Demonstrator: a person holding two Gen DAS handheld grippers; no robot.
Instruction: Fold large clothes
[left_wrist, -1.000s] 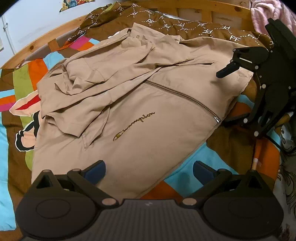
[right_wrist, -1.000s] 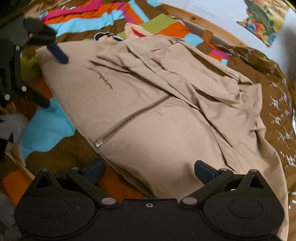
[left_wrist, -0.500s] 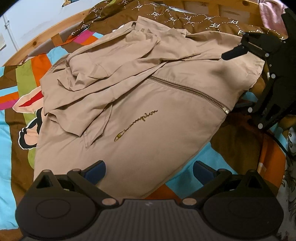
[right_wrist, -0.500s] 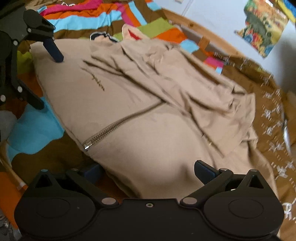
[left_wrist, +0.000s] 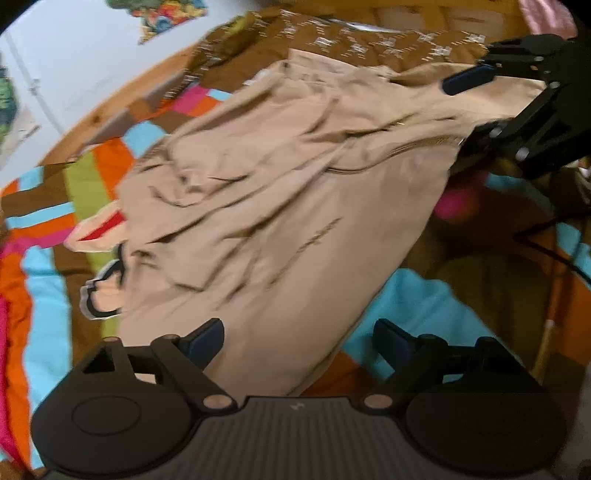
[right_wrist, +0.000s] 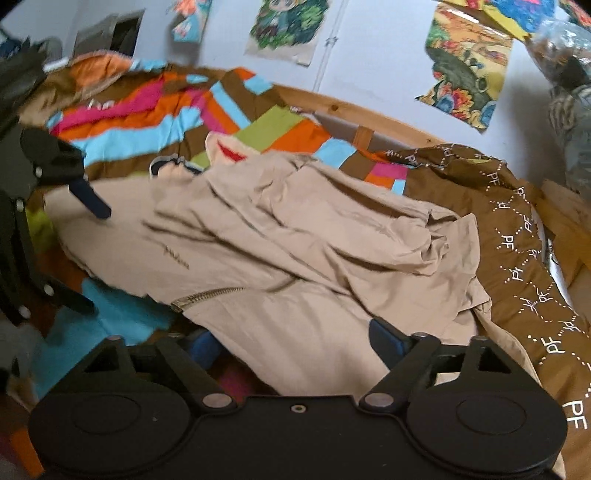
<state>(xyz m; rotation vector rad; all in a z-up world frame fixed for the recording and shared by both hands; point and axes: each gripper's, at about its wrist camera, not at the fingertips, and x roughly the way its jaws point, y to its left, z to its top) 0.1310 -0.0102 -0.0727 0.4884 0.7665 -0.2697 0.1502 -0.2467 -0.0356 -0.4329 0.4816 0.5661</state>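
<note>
Striped bedspread (right_wrist: 155, 110) under tan jacket (right_wrist: 295, 258)

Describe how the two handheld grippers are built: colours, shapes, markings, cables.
Both are matte black. The left gripper has two round discs, a ribbed grey centre panel with a small white mark, silver pivot rivets, and dark blue fingers. The right gripper matches, but with a smooth black centre and one screw. No cables clearly visible.

I get soft even daylight, no glare, faint shadows. Left wrist view is motion-smeared, jacket (left_wrist: 280, 206) print unreadable. Right wrist view sharper, blurred at left edge. Fisheye bends both, corners black.
</note>
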